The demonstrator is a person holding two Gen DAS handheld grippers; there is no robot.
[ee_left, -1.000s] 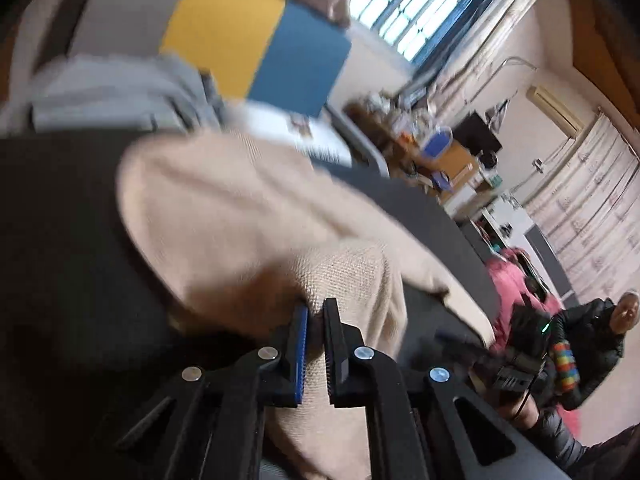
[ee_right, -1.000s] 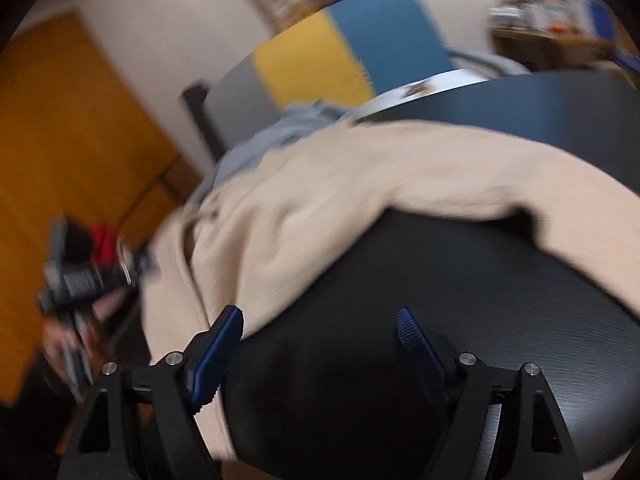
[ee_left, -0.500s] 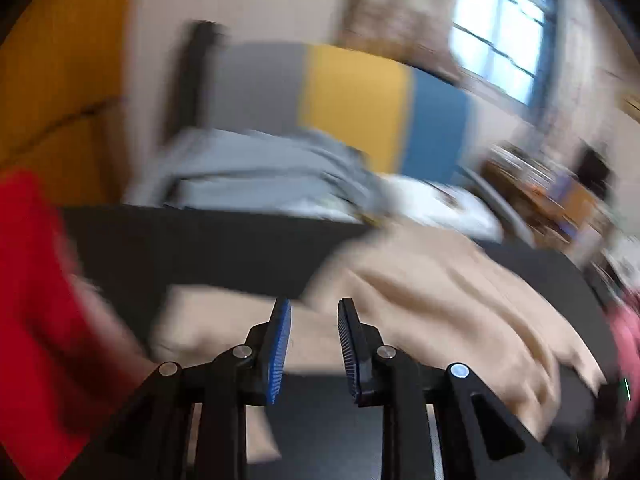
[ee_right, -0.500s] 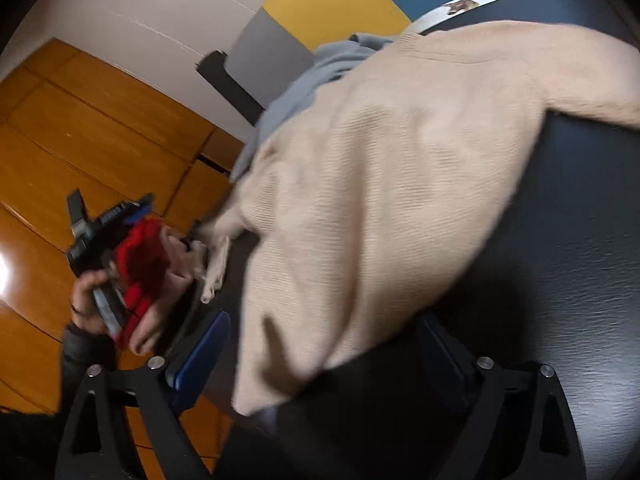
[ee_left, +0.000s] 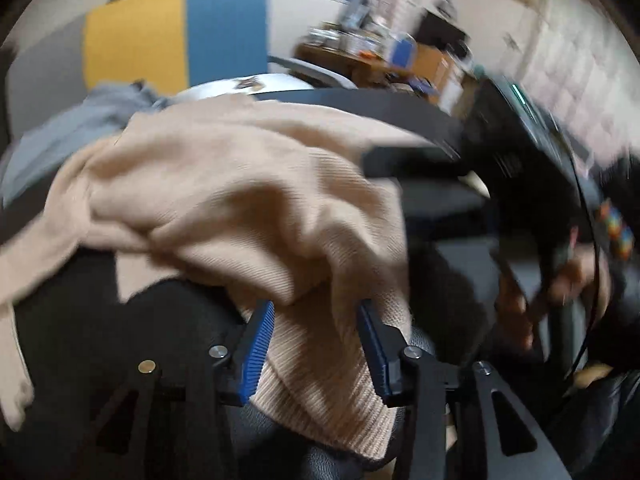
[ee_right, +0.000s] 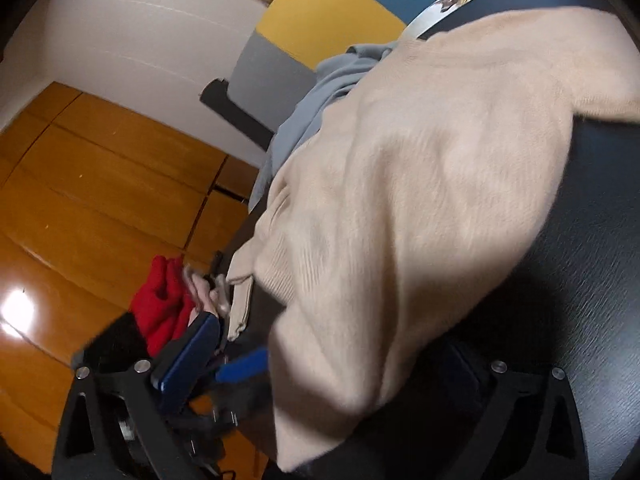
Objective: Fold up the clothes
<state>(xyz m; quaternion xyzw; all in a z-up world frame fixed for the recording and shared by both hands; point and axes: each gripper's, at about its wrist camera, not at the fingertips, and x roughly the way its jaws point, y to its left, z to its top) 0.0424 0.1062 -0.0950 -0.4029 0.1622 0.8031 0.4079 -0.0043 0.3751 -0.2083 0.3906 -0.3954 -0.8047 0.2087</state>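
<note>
On the black table [ee_left: 400, 108] lies a beige sweater [ee_left: 240, 184], bunched and spread from the near edge toward the far side, where a grey garment [ee_left: 80, 120] sits just behind it at far left. At the near left edge, seen only from the right wrist, the sweater's cuff [ee_right: 240, 304] hangs over the table's side beside a red sleeve [ee_right: 164, 300] and a wooden floor [ee_right: 80, 200]. Nearer the middle, the left gripper [ee_left: 316, 344] has its jaws opening, with the sweater's ribbed hem [ee_left: 320, 380] between the blue pads [ee_left: 258, 352]; the cloth no longer looks pinched. Only the left wrist view shows the far-right room: a cluttered desk [ee_left: 360, 52] and a hand [ee_left: 560, 280] on the other tool's handle. To the right, the right gripper [ee_right: 340, 372] stands spread wide, its jaws still opening slightly, the sweater lying over the gap unpinched. Its right finger is hidden in shadow under the cloth.
</note>
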